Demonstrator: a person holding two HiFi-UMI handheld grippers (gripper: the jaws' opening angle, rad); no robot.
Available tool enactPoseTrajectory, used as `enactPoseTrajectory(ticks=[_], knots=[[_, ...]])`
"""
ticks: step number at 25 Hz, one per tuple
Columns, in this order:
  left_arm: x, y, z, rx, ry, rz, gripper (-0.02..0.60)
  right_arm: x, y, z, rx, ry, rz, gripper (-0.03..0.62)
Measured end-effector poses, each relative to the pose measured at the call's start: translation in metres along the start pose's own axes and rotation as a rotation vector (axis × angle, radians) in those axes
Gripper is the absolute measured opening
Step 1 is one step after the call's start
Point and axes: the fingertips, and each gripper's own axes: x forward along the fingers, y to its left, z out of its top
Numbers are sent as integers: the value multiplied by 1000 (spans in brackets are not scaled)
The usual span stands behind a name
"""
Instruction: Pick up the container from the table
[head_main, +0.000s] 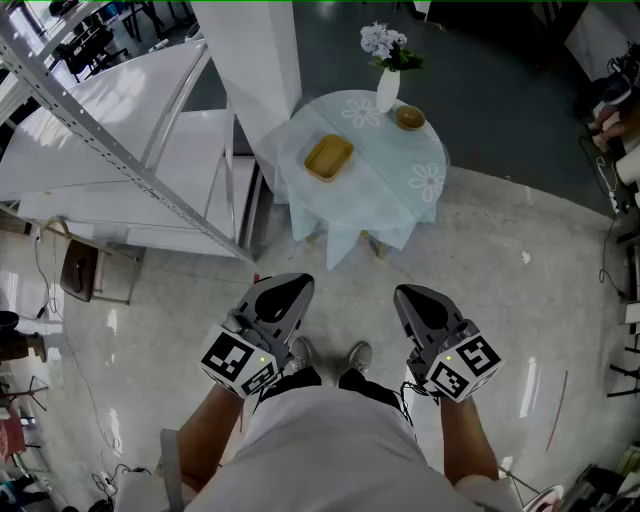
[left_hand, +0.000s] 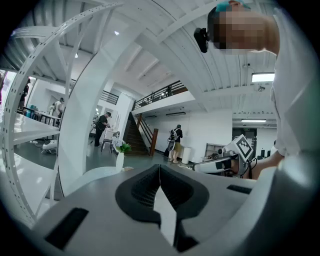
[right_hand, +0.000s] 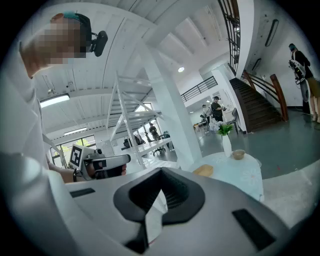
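A shallow yellow container (head_main: 328, 157) lies on a small round table (head_main: 400, 195) covered with a pale blue cloth, far ahead of me across the floor. The right gripper view shows the container (right_hand: 203, 171) at the table's near edge. My left gripper (head_main: 293, 287) and right gripper (head_main: 410, 297) are held side by side close to my body, well short of the table. Both have their jaws together with nothing between them. The left gripper (left_hand: 160, 167) and the right gripper (right_hand: 161, 172) each point roughly level toward the table.
A white vase of flowers (head_main: 388, 88) and a small brown bowl (head_main: 410, 117) share the table. A white pillar (head_main: 255, 60) and a slanted white metal truss (head_main: 110, 140) stand to the table's left. A brown chair (head_main: 80, 270) is at far left. People stand in the distance.
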Motion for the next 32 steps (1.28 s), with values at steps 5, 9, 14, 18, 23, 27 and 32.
enactPoseTrajectory(ticks=[5,9,14,18,23,27,32], knots=[[10,-6,2,6,1,2,21,-3,-6,4,-5,-8,16,18],[16,-14,0,12,3,13,21,-8,-10,4,-6,-11,27,18],[24,-25,-6,14,6,39,21,-22,-24,0,3,-13,40,18],[27,-38,-11,12,10,69,21,-36,-34,-5,7,-5,54,18],[30,-57,-17,13,15,92,21,-57,-44,-10,20,-4,70,18],[34,-68,-12,27,8,109,21,-71,-51,-10,21,-11,79,18],[35,-79,-7,45,-1,127,21,-85,-60,-9,25,-26,86,18]])
